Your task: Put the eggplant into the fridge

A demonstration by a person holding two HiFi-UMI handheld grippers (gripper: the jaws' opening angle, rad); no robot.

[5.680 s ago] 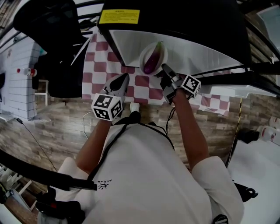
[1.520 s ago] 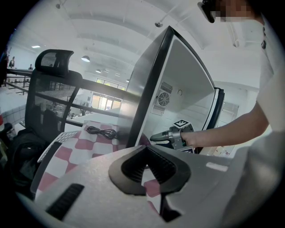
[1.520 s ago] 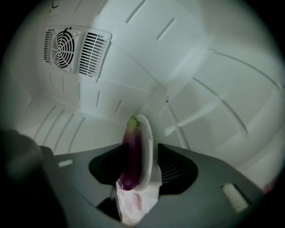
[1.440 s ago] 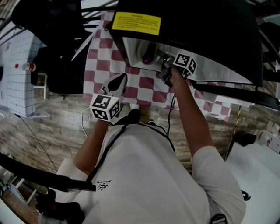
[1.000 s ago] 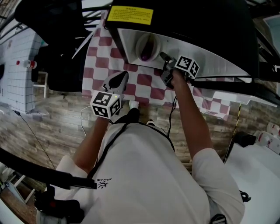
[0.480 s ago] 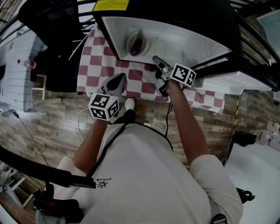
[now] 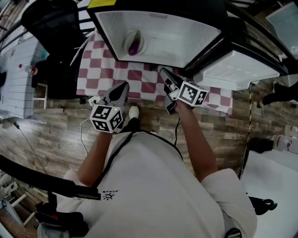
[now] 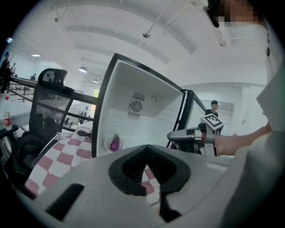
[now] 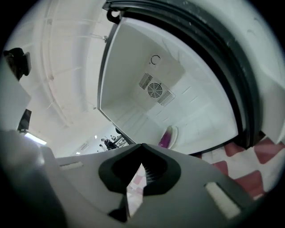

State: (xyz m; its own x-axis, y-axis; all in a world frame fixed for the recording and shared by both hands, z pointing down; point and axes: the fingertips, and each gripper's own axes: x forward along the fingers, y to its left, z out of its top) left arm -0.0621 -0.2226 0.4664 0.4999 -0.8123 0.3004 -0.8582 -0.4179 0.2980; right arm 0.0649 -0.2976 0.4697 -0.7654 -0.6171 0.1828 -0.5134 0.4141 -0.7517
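One eggplant (image 7: 133, 45) lies on a white plate (image 7: 141, 42) at the left of the open fridge (image 7: 177, 32) interior; its door (image 7: 237, 69) stands out to the right. The fridge sits on a red-checked table (image 7: 116, 74). In front of the opening, apart from it, left gripper (image 7: 124, 86) and right gripper (image 7: 164, 73) each have jaws pressed together, empty.

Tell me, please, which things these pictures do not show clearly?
Yellow label: head view, cut off by the top edge, unreadable.
Eggplant in the fridge: every view, too small for detail.
What lies under the checked cloth: head view, the cloth covers it.
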